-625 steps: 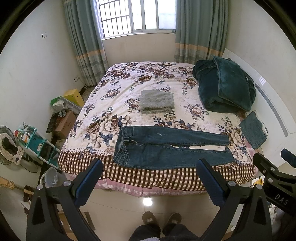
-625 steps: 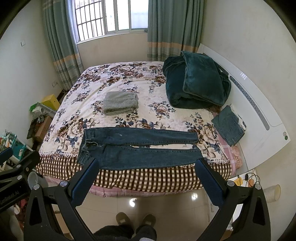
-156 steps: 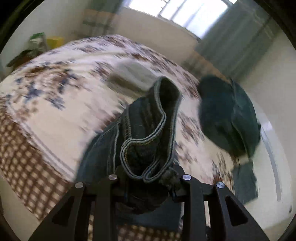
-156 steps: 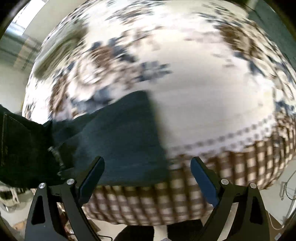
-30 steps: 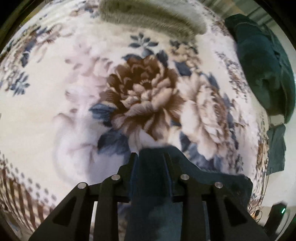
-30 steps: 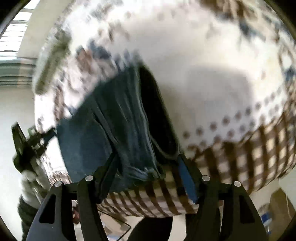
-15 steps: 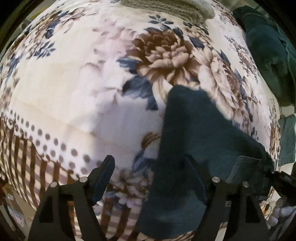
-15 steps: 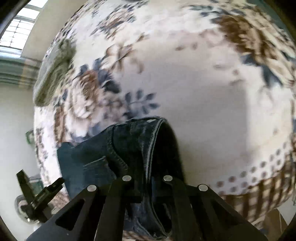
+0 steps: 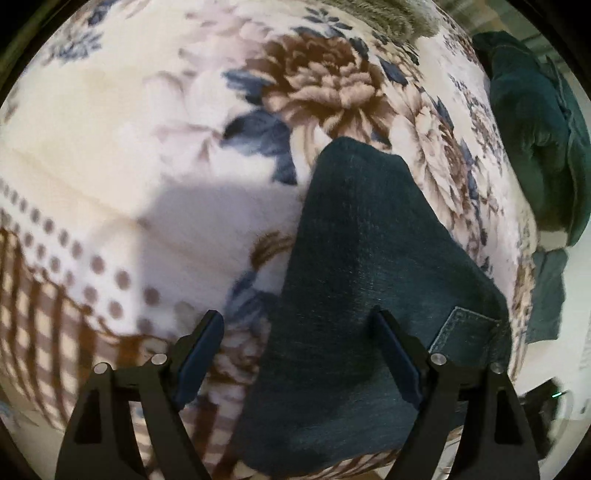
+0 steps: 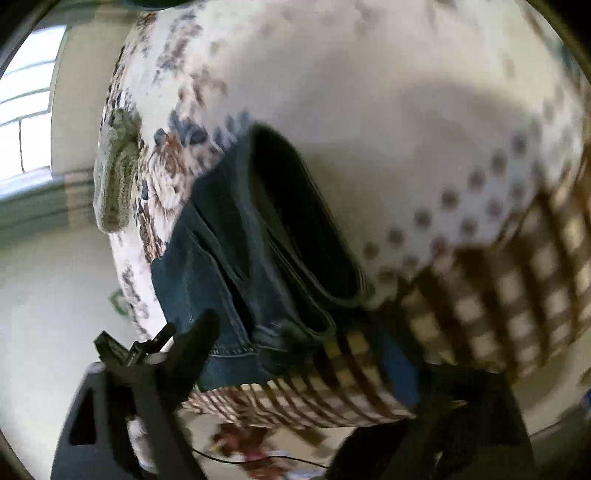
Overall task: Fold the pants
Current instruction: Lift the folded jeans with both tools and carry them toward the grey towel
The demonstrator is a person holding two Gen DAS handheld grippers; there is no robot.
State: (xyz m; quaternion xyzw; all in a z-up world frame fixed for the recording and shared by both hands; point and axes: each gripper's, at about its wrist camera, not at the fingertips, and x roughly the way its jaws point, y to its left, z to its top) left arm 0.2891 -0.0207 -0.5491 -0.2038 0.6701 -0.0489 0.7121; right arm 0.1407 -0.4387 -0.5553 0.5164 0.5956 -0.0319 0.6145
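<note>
The dark blue jeans [image 9: 354, 280] lie folded into a short stack on the floral bedspread [image 9: 110, 155] near the checked front edge. My left gripper [image 9: 301, 354] is open just above the folded end, its fingers astride the denim and not holding it. In the right wrist view the jeans [image 10: 251, 258] show their waistband opening and pocket seams. My right gripper [image 10: 306, 347] is open at the waistband end by the bed's edge, and the view is blurred.
A folded grey towel [image 9: 391, 18] lies farther back on the bed and also shows in the right wrist view [image 10: 116, 170]. A dark green blanket pile [image 9: 535, 122] sits at the right. A small folded denim piece [image 9: 546, 291] lies near the right edge. The checked bed border [image 10: 517, 302] drops to the floor.
Both grippers have let go of the jeans: the left opened half a second ago, the right has just opened and pulled back toward the bed edge. The jeans stay folded on the bed.
</note>
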